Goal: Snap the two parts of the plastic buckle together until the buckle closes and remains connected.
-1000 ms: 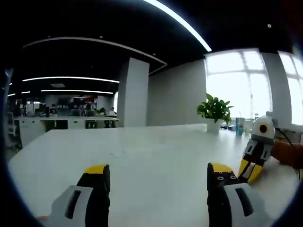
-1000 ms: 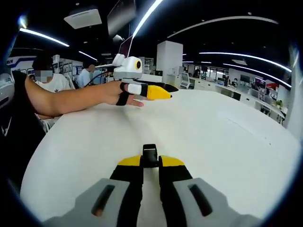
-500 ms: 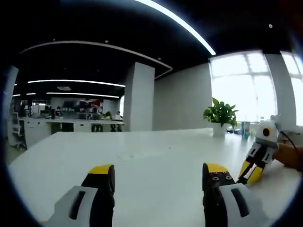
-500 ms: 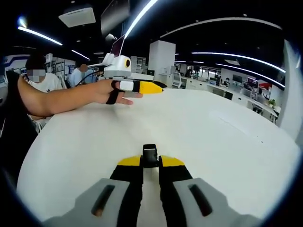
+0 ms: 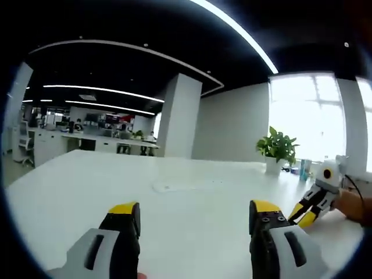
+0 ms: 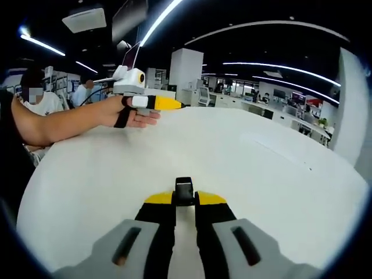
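In the right gripper view my right gripper (image 6: pixel 185 199) is shut on a small black buckle part (image 6: pixel 184 187), which sticks out past the yellow tips above the white table (image 6: pixel 244 168). The left gripper (image 6: pixel 168 104) floats at the upper left of that view, held in a hand (image 6: pixel 125 113) over the table's far side. In the left gripper view my left gripper (image 5: pixel 195 218) stands open wide, with only bare tabletop (image 5: pixel 192 197) between its fingers. The right gripper (image 5: pixel 307 210) shows small at the far right. I cannot make out a second buckle part.
A potted plant (image 5: pixel 278 148) and some bottles (image 5: pixel 303 170) stand at the table's far end by the window. A faint flat mark (image 5: pixel 174 186) lies mid-table. The person's forearm (image 6: pixel 58 122) stretches over the table's left side. Desks and seated people fill the background.
Both cameras have shifted. The left gripper has drifted left and away in the right gripper view. The right gripper stays shut on the buckle part, and the left stays open.
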The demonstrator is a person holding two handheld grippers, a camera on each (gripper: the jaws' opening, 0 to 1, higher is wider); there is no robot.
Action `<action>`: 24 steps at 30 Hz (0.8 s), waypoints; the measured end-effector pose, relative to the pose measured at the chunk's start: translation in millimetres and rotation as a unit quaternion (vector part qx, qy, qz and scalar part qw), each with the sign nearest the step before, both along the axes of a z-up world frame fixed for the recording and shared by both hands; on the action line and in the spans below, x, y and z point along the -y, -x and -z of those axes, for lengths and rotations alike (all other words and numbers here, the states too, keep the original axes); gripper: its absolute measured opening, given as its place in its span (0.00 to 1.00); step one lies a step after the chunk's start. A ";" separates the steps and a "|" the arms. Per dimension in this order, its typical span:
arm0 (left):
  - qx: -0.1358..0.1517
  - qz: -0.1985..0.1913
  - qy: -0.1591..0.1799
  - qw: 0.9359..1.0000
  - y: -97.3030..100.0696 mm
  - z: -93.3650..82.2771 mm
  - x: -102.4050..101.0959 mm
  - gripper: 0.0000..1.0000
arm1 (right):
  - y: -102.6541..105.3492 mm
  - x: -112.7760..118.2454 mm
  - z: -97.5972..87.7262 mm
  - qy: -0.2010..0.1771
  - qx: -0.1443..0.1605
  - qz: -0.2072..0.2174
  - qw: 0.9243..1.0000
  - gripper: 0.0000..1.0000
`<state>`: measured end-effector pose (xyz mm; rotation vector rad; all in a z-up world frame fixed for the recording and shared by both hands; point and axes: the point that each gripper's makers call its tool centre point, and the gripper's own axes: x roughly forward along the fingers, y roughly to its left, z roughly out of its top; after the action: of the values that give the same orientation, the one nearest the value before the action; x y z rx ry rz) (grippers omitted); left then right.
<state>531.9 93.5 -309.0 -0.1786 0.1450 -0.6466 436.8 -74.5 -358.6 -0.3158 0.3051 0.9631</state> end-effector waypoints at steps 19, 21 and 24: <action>0.003 -0.002 0.013 1.000 1.6 -6.0 -4.1 0.63 | -25.2 27.0 -1.1 0.000 0.004 0.094 0.996 0.10; -0.005 0.003 0.010 1.000 2.2 -3.3 -3.8 0.53 | -26.2 28.9 -1.5 0.000 0.004 0.101 0.995 0.10; -0.011 0.022 0.021 0.999 5.8 -2.9 2.0 0.53 | -27.9 29.6 -0.9 0.000 0.005 0.111 0.994 0.10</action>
<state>526.1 91.5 -306.0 -0.2232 0.1569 -0.6928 464.7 -104.1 -357.7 -0.2809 0.3238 0.7421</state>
